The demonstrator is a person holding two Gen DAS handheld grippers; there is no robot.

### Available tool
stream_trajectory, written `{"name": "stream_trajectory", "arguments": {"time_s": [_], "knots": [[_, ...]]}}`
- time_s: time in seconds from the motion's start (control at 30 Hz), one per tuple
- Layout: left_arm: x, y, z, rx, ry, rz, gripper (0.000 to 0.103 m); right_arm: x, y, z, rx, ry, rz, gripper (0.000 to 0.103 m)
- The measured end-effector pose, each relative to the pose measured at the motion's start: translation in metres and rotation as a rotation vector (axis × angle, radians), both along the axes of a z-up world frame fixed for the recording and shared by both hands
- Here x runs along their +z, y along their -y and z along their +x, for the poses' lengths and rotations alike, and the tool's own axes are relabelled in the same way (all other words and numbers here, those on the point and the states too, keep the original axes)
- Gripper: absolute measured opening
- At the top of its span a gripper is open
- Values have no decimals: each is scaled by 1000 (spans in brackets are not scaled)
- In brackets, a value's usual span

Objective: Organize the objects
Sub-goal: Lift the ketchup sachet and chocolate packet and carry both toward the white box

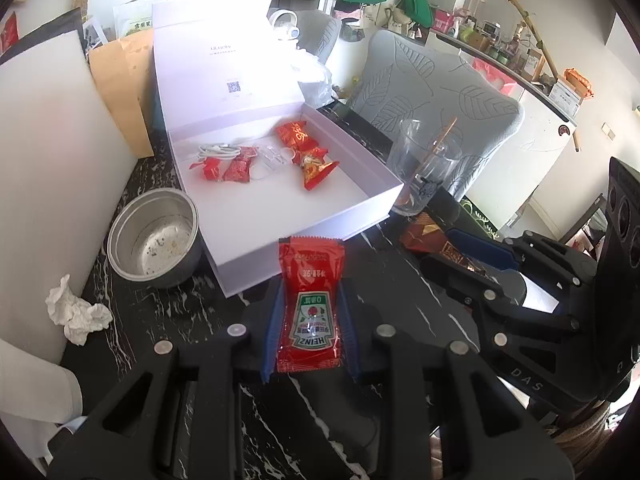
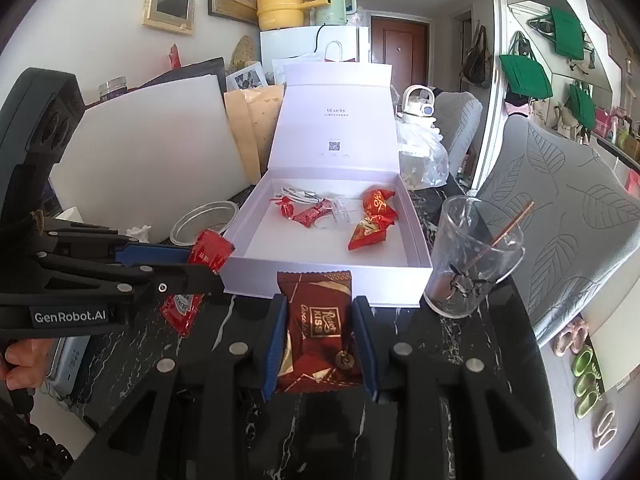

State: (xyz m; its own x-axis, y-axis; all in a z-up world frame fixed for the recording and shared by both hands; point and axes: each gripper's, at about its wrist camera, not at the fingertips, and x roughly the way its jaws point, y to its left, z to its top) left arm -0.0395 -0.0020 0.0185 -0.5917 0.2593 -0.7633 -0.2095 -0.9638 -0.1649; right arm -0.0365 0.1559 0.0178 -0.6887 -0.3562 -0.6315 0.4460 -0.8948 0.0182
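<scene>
My left gripper (image 1: 310,308) is shut on a red Heinz ketchup packet (image 1: 310,304), held just in front of the open white box (image 1: 280,224). My right gripper (image 2: 320,328) is shut on a brown Ruset Kiss chocolate packet (image 2: 318,328), also just before the box's front wall (image 2: 320,284). The box holds several red candies (image 2: 374,220), a white cable (image 2: 296,194) and clear plastic bits. The left gripper with the ketchup packet (image 2: 200,268) shows at the left of the right wrist view; the right gripper (image 1: 472,252) with its chocolate shows at the right of the left wrist view.
A metal bowl (image 1: 154,236) and crumpled tissue (image 1: 76,312) lie left of the box. A clear glass (image 2: 470,256) with a stick stands right of it. A white foam board (image 2: 152,152), brown envelopes (image 2: 252,124), a plastic bag (image 2: 420,156) and a grey chair (image 2: 560,216) surround the black marble table (image 2: 460,344).
</scene>
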Motion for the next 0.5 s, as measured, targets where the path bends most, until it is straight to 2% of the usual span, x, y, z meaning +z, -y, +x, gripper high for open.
{"name": "stream_trajectory", "arguments": {"time_s": [0.5], "knots": [[16,17,-51,36,-28,-23,25,10,13,-53,50,1,-22,33]]}}
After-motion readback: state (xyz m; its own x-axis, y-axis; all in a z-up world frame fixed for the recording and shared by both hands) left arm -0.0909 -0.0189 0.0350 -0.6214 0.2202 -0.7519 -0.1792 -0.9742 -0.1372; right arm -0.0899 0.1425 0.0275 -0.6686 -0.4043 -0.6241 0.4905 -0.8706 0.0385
